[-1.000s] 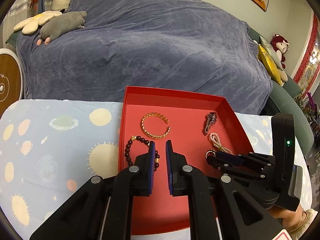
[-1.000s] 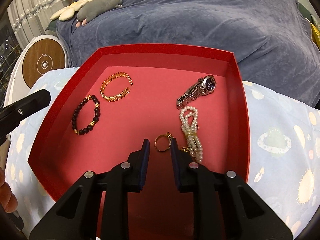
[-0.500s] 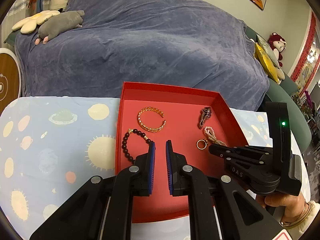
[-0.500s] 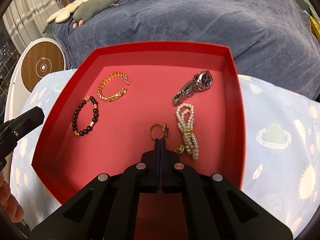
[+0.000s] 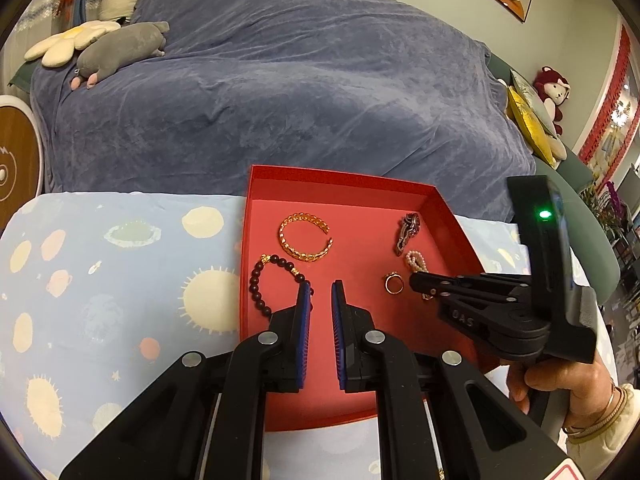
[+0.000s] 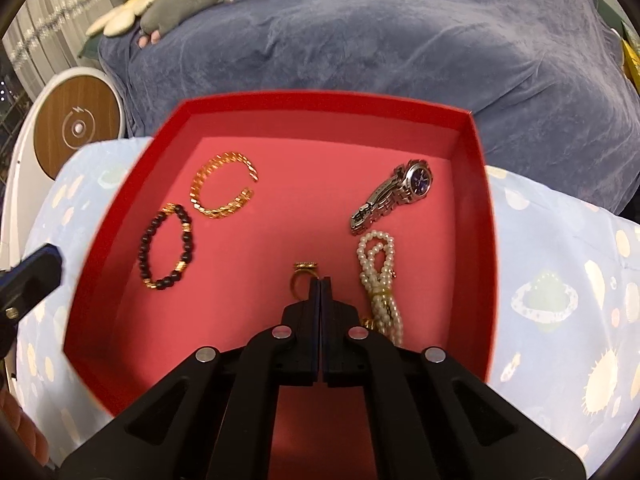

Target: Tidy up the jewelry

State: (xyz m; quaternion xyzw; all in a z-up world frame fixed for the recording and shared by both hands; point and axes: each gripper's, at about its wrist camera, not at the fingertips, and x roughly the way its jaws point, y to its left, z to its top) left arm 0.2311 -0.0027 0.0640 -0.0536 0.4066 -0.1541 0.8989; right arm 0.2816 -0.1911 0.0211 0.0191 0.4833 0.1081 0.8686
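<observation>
R tongs (image 6: 321, 280) clamped tight on gold ring (image 6: 300, 278) over red tray (image 6: 472, 184); L tongs (image 5: 321, 294) nearly closed, holding nothing

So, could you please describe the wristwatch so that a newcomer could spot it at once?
Find the red tray on the planet-print cloth. The wristwatch lies near its far right corner, just beyond the pearl strand. It is the only silver piece, with a dark blue dial and a metal link band.

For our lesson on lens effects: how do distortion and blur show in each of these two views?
Left wrist view: fisheye bends the red tray edges, corners vignette black, focus crisp. Right wrist view: tray rim bows strongly, beaded bracelet slightly smeared.
</observation>
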